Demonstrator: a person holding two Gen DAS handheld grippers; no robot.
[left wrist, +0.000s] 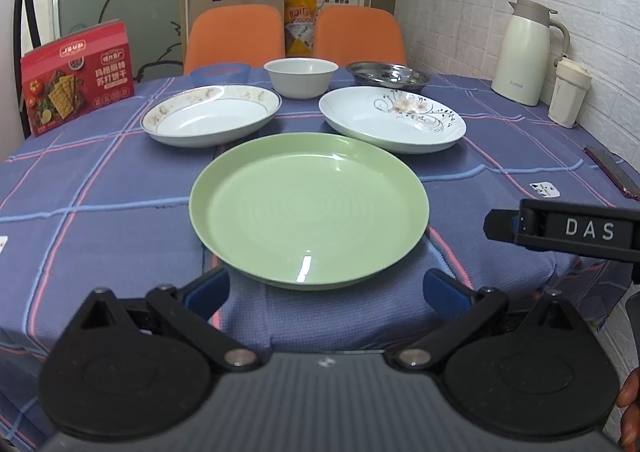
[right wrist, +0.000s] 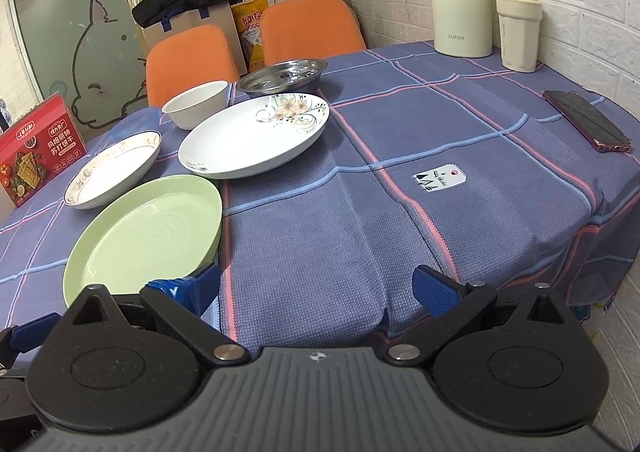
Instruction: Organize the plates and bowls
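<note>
Blue checked tablecloth [right wrist: 400, 212]; both claws [left wrist: 326, 286] [right wrist: 316, 284] wide open, empty.

green plate [right wrist: 144, 236], floral plate [right wrist: 256, 136], phone [right wrist: 586, 120]

Green plate [left wrist: 309, 208] nearest; plates, bowls behind.

We observe the left gripper [left wrist: 326, 288] level, jaws spread wide, nothing between its blue fingertips [left wrist: 442, 286]. The right gripper [right wrist: 316, 284] is likewise spread and empty; its body enters the left view at three o'clock.
</note>
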